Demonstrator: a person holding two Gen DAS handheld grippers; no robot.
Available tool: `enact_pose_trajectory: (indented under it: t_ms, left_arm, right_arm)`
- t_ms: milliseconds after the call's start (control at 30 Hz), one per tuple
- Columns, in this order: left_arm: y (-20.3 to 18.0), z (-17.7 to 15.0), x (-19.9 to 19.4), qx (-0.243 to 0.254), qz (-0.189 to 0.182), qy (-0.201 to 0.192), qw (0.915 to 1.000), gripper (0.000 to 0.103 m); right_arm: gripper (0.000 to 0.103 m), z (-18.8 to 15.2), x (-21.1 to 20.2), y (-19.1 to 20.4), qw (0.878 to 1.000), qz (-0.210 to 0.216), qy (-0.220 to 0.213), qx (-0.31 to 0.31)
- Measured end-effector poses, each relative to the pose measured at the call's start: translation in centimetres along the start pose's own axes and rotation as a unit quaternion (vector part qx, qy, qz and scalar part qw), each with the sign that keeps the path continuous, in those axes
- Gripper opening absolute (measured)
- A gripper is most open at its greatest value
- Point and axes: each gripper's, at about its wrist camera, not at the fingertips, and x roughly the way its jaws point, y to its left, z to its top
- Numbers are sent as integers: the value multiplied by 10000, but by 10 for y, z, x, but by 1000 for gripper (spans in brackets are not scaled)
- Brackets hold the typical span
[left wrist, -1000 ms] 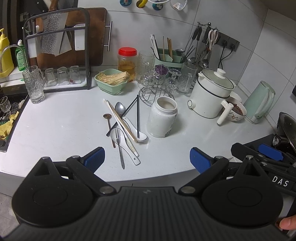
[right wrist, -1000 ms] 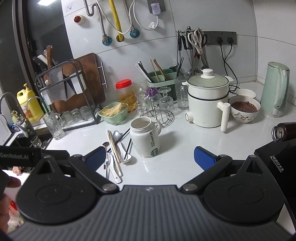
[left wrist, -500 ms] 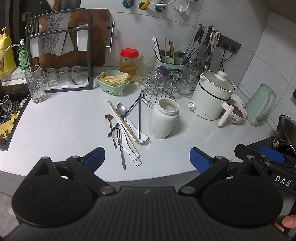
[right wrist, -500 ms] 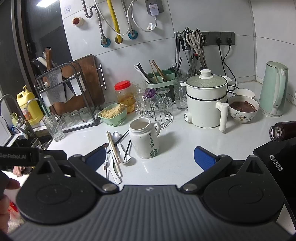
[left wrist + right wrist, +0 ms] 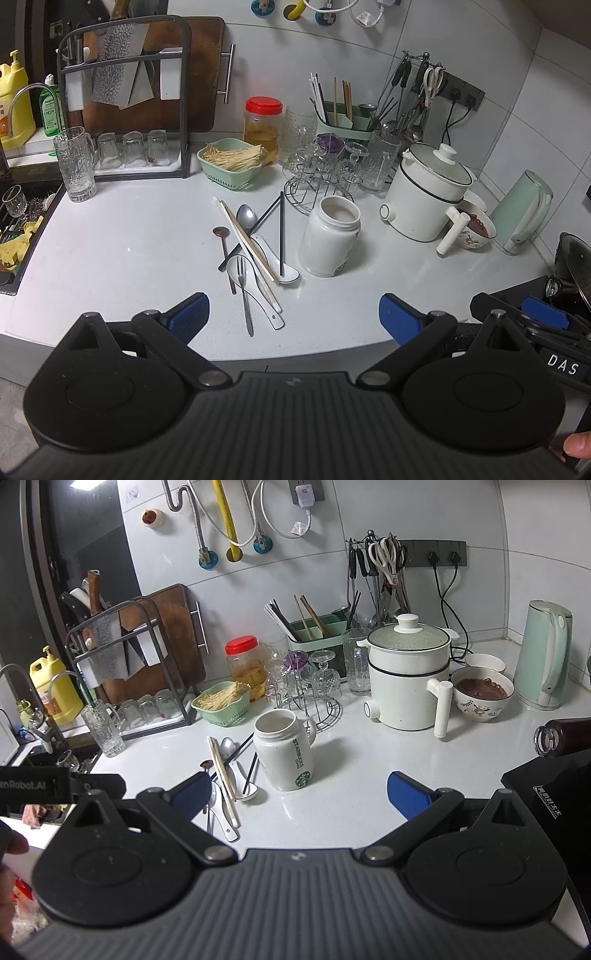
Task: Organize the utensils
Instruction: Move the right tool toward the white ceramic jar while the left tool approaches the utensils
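A loose pile of utensils (image 5: 251, 258) lies on the white counter: pale chopsticks (image 5: 245, 240), black chopsticks (image 5: 281, 232), white ceramic spoons (image 5: 269, 258), a metal spoon (image 5: 245, 216), a small brown spoon (image 5: 223, 243) and a fork (image 5: 243, 291). The same pile of utensils (image 5: 227, 779) sits left of a white mug (image 5: 286, 749) in the right wrist view. The white mug (image 5: 328, 240) stands upright and empty. A green utensil holder (image 5: 345, 118) with chopsticks stands at the back wall. My left gripper (image 5: 293, 315) hangs open before the pile. My right gripper (image 5: 297, 795) is open too, empty.
A white electric pot (image 5: 428, 195), a bowl of dark food (image 5: 476, 229) and a green kettle (image 5: 524, 218) stand right. A glass rack (image 5: 325, 173), red-lidded jar (image 5: 263, 129), green basket (image 5: 231, 164), glass mug (image 5: 75, 164), dish rack (image 5: 125, 96) and sink (image 5: 18, 229) line the back and left.
Both grippers have drifted slightly; the scene has shifted a little lower in the left wrist view. Nothing on the counter moved, and both grippers stayed open.
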Motion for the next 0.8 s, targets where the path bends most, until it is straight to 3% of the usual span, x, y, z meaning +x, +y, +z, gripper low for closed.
enact_pose_trajectory:
  t_ms: [333,800]
  left_arm:
    - [3,-2,1,26,28,-29,10000,100]
    - [10,5,35,-83,95,363,9993,100]
  right_arm:
    - [103,-1,0,0,10000,-89,29,-3]
    - [103,-8,18,-3,9998,-90,86,155]
